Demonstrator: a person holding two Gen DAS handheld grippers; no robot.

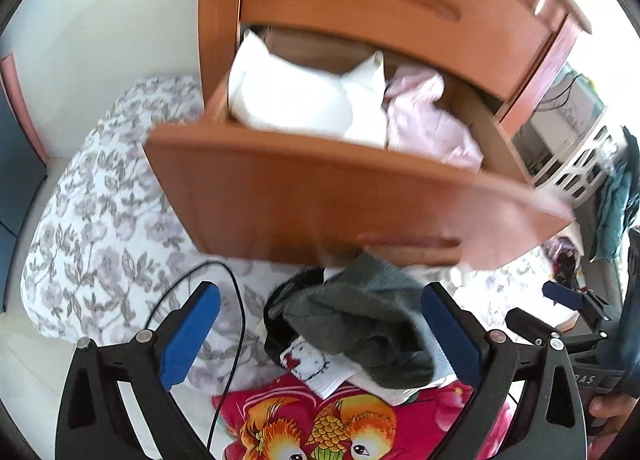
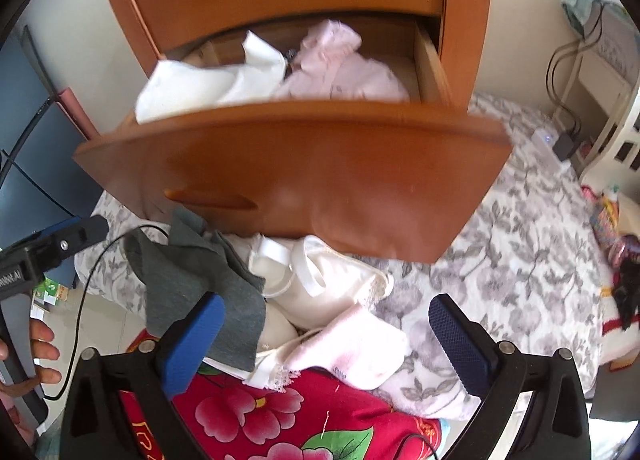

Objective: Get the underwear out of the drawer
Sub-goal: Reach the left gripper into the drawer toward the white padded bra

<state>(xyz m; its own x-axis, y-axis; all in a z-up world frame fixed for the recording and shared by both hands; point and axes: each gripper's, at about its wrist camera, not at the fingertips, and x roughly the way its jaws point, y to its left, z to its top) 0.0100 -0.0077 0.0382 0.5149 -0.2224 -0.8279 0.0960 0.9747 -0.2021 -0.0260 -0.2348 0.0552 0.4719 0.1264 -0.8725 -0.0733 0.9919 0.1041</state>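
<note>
The orange wooden drawer [image 1: 320, 199] [image 2: 304, 171] stands pulled out of its cabinet. White underwear [image 1: 300, 99] [image 2: 208, 87] and a pale pink garment [image 1: 428, 119] [image 2: 344, 67] lie inside it. Below the drawer front, a grey garment [image 1: 368, 320] [image 2: 200, 280], white underwear [image 2: 328, 280] and a pink piece [image 2: 352, 348] lie piled on the bed. My left gripper [image 1: 320, 328] is open just above the grey garment, holding nothing. My right gripper [image 2: 328, 340] is open over the white and pink pile. Neither reaches the drawer.
A grey floral bedsheet [image 1: 100, 219] [image 2: 520, 260] covers the bed, with a red flowered cloth [image 1: 320, 420] [image 2: 280, 420] nearest me. A black cable [image 1: 236, 320] trails across the sheet. A white basket [image 1: 576, 167] stands to the right. A hand [image 2: 40, 352] holds the other gripper.
</note>
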